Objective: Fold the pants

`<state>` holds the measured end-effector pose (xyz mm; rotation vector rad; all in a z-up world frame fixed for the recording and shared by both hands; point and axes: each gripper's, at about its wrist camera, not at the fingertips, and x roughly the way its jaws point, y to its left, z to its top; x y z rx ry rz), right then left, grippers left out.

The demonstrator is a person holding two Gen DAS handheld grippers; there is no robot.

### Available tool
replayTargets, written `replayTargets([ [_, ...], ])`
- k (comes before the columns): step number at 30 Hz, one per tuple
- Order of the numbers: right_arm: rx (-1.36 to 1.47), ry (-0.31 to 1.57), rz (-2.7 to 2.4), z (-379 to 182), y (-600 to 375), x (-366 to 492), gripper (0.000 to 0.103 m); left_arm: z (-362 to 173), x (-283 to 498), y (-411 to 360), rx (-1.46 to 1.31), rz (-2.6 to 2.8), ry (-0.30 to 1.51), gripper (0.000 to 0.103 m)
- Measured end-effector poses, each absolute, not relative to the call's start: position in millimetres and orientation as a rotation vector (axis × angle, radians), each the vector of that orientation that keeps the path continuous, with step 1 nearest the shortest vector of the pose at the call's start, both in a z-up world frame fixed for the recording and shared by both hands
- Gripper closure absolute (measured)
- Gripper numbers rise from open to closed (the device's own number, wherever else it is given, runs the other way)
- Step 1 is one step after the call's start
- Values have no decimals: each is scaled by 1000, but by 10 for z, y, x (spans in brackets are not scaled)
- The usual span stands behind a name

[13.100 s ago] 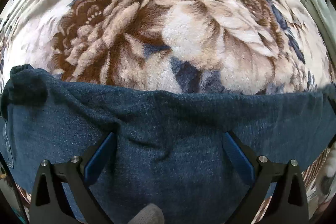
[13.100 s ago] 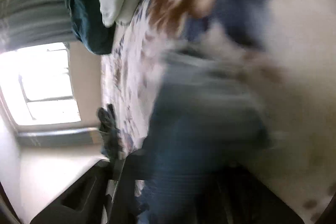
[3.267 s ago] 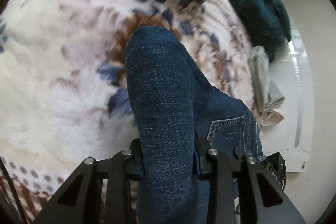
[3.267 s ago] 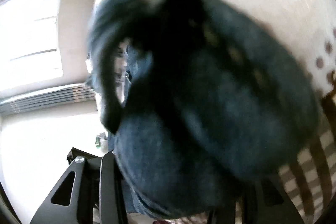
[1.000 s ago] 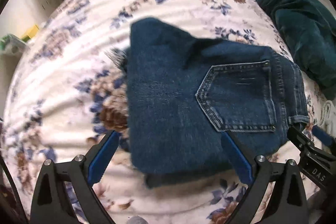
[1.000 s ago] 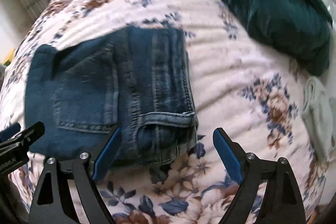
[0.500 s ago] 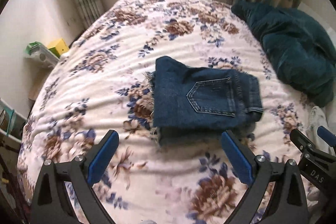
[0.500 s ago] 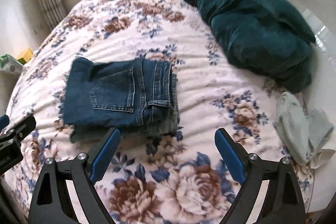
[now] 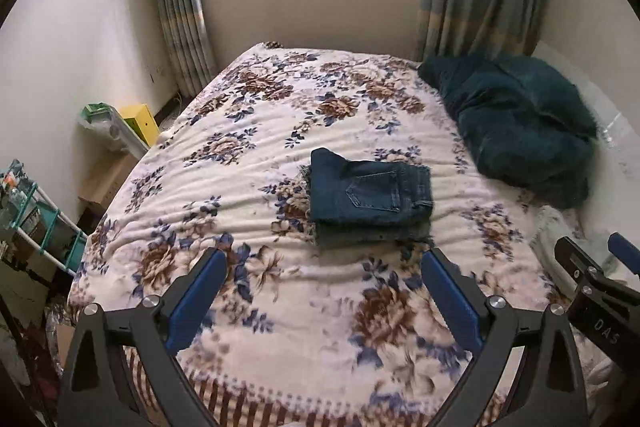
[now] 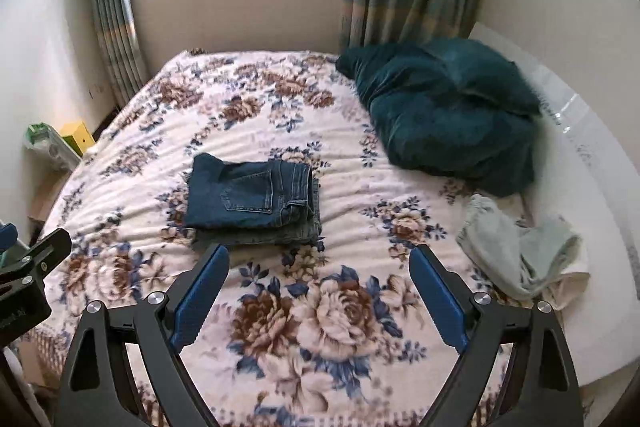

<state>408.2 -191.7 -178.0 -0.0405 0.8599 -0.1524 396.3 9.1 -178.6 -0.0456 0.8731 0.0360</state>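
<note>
Left gripper [image 9: 322, 263]: blue-padded fingers [image 9: 196, 301] spread wide, holding nothing, raised clear of the bed [image 9: 224, 187]. Right gripper [image 10: 319, 259]: likewise wide apart and empty, its pads touching nothing. Pants [image 9: 370, 195]: dark denim, folded into a compact stack, back pocket up, near the bed's middle; lower layers apparently paler, blurred.

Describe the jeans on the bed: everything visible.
The jeans are dark blue denim, folded into a compact, layered rectangle, with a stitched back pocket facing up and the waistband at the right edge. A frayed hem peeks out at the left. They lie flat near the middle of the floral blanket, touching nothing else; both grippers are open and clear of them.
</note>
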Motion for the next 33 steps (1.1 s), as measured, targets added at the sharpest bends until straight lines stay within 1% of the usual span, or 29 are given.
replayTargets([
  [4,-27,822,-165,-1281,-1821,3425,9,-1379,3422,189,-21,17,847,3],
  [9,-39,777,-186,-683,-1642,2550,9,-1002,2832,342,4,-12,822,3],
  [17,-18,735,-171,48,-1490,1465,9,-566,2082,431,17,-19,795,3],
  [25,-15,709,-126,572,-1532,825,9,-213,1605,416,0,12,756,3],
  [33,-15,670,-76,900,-1497,436,9,-9,1309,343,1,22,709,3],
])
